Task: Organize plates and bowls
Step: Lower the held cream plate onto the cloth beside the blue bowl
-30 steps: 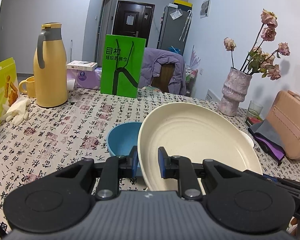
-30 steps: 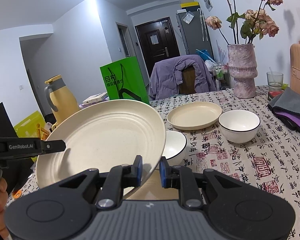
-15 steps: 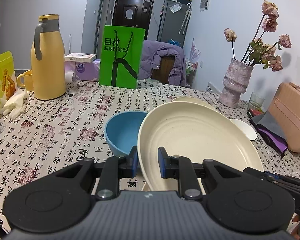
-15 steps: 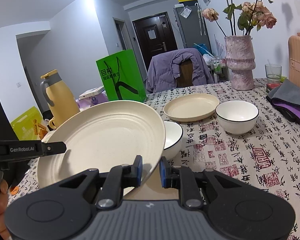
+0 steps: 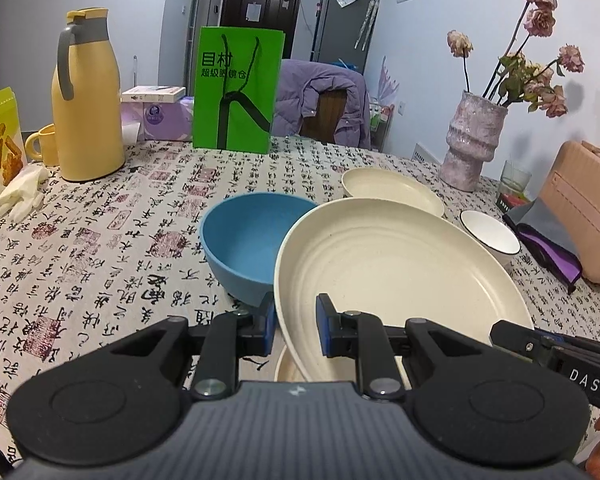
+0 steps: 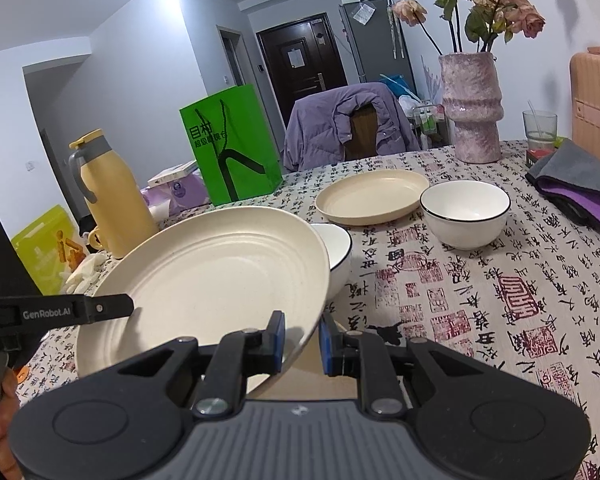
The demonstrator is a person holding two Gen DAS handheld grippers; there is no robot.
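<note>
Gripping the large cream plate point(image 5: 396, 268) by its near-left rim, the left tool point(image 5: 296, 330) is clenched on it; plate tilts up to the right, above a second cream plate point(image 5: 288, 366) on the bench point(image 5: 100, 240), blue bowl point(image 5: 248, 240) just left. Right wrist view: right tool point(image 6: 302, 340) is clamped on the near-right rim of the same plate point(image 6: 216, 280), ridged, matte, held clear of the bench, white bowl point(image 6: 338, 256) just behind.

Cream plate point(image 5: 396, 264); blue bowl point(image 5: 248, 240); calligraphy-print tablecloth point(image 5: 100, 240).
</note>
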